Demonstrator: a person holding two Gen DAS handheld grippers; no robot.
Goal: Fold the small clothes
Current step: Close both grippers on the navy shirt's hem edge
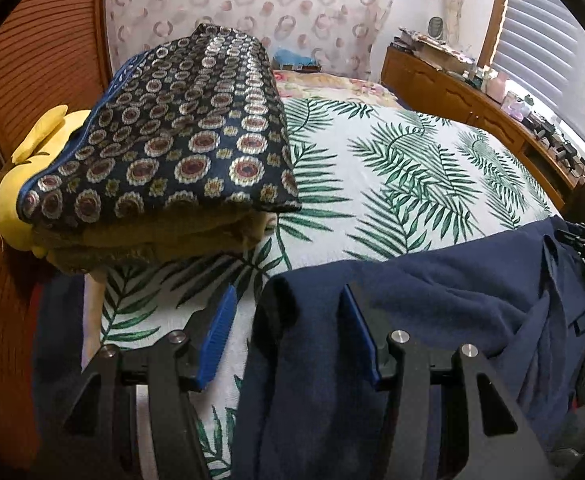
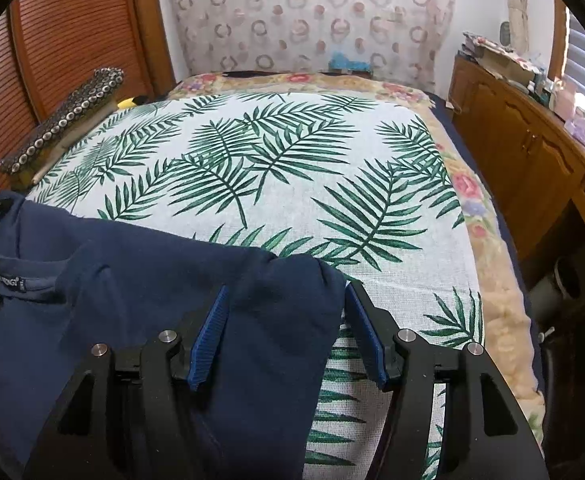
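Note:
A navy blue shirt (image 1: 444,304) lies at the near edge of the bed on a palm-leaf cover (image 1: 392,176). My left gripper (image 1: 288,312) is open, its jaws wide apart, with the shirt's left edge bunched between the blue pads (image 1: 216,340). In the right wrist view the same shirt (image 2: 140,280), neck label visible at left, has its right edge between the open jaws of my right gripper (image 2: 286,316). Neither gripper is closed on the cloth.
A stack of folded clothes topped by a dark circle-patterned piece (image 1: 172,132) sits at the bed's left, over a yellow plush toy (image 1: 32,160); it shows far left in the right view (image 2: 64,120). A wooden cabinet (image 2: 524,152) runs along the right.

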